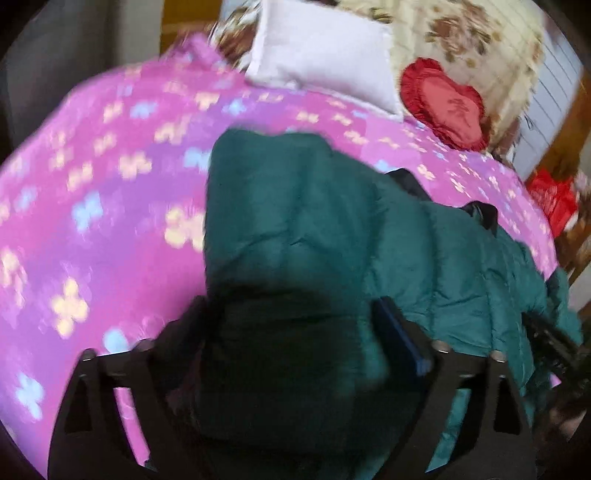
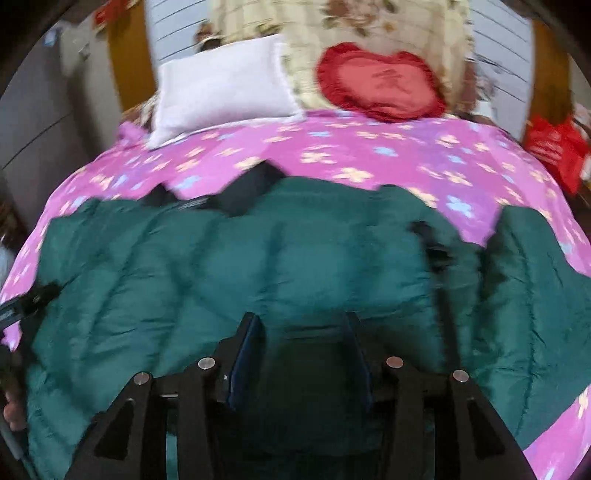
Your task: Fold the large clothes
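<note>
A dark green puffer jacket (image 1: 317, 206) lies on a pink flowered bedspread (image 1: 92, 192). My left gripper (image 1: 291, 332) has its fingers on either side of a thick fold of the jacket's left part and is shut on it. In the right wrist view the jacket (image 2: 258, 258) spreads wide across the bedspread (image 2: 369, 147), with black lining at its far edge. My right gripper (image 2: 303, 343) is shut on a bunch of the jacket's near edge. The other gripper shows at the left edge of that view (image 2: 14, 314). Both views are motion-blurred.
A white pillow (image 2: 221, 88), a red heart-shaped cushion (image 2: 384, 81) and a cream floral blanket (image 2: 332, 22) lie at the head of the bed. A red bag (image 2: 554, 147) is at the right. A grey cabinet (image 2: 37, 110) stands at the left.
</note>
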A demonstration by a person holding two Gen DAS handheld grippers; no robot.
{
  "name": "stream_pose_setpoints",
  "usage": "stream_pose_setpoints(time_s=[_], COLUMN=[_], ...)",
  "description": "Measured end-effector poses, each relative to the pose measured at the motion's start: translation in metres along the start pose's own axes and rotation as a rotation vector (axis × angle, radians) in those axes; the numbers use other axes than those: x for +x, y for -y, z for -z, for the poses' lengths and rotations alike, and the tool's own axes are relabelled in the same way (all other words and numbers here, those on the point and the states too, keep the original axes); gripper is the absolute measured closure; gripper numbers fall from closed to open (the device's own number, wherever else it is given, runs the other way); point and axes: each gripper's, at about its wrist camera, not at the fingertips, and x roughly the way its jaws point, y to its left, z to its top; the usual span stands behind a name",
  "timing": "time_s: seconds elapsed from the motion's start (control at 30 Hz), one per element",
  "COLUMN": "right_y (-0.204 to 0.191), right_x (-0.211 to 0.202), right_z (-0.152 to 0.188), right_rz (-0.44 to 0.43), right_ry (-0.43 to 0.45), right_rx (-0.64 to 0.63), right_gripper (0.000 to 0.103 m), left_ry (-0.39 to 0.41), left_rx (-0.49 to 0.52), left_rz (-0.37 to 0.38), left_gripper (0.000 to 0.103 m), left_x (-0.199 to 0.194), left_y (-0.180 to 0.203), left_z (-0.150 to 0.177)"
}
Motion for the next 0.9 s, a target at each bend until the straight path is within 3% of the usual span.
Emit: stream_pose_setpoints(time_s=[0.07, 0.13, 0.2, 0.23, 0.3, 0.37, 0.43, 0.53, 0.67, 0.8, 0.9], right_y=[0.008, 0.009, 0.000, -0.004, -0.007, -0.007, -0.009, -0.028, -0.056, -0.041, -0.036], right_x=[0.003, 0.005, 0.008, 0.006, 0.000, -0.011, -0.025, -0.042, -0.026, -0.009, -0.007], right_z=[0.000, 0.000, -0.001, -0.001, 0.000, 0.000, -0.003, -0.006, 0.002, 0.011, 0.013], right_rz=[-0.044, -0.083, -0.104, -0.097, -0.088, -0.079, -0.078, -0.065, -0.013, -0.050, -0.069], right_ry=[0.002, 0.000, -0.007, -0.008, 0.003, 0.026, 0.051, 0.073, -0.011, -0.044, -0.046], right_rx=[0.032, 0.022, -0.019, -0.032, -0.032, 0.009, 0.050, 0.011, -0.105, -0.051, -0.035], right_gripper=[0.055, 0.037, 0.026, 0.025, 0.025, 0.025, 0.025, 0.025, 0.025, 0.013, 0.011], left_ry=[0.009, 0.010, 0.021, 0.031, 0.103, 0.231, 0.321, 0.258, 0.114, 0.087, 0.067], left_rx=[-0.030, -0.007, 0.011, 0.017, 0.065, 0.159, 0.242, 0.303, 0.296, 0.286, 0.282], left_rz=[0.028, 0.003, -0.010, -0.018, -0.058, -0.114, -0.087, -0.025, -0.076, -0.064, -0.050], left_gripper=[0.003, 0.003, 0.004, 0.004, 0.014, 0.015, 0.015, 0.015, 0.015, 0.013, 0.010], left_x=[-0.002, -0.005, -0.008, -0.010, -0.022, -0.045, -0.060, -0.052, -0.019, -0.015, -0.010], left_y=[-0.004, 0.002, 0.007, 0.008, 0.017, 0.036, 0.052, 0.065, 0.060, 0.058, 0.058], left_z=[0.001, 0.004, 0.006, 0.007, 0.007, 0.010, 0.014, 0.020, 0.024, 0.024, 0.022])
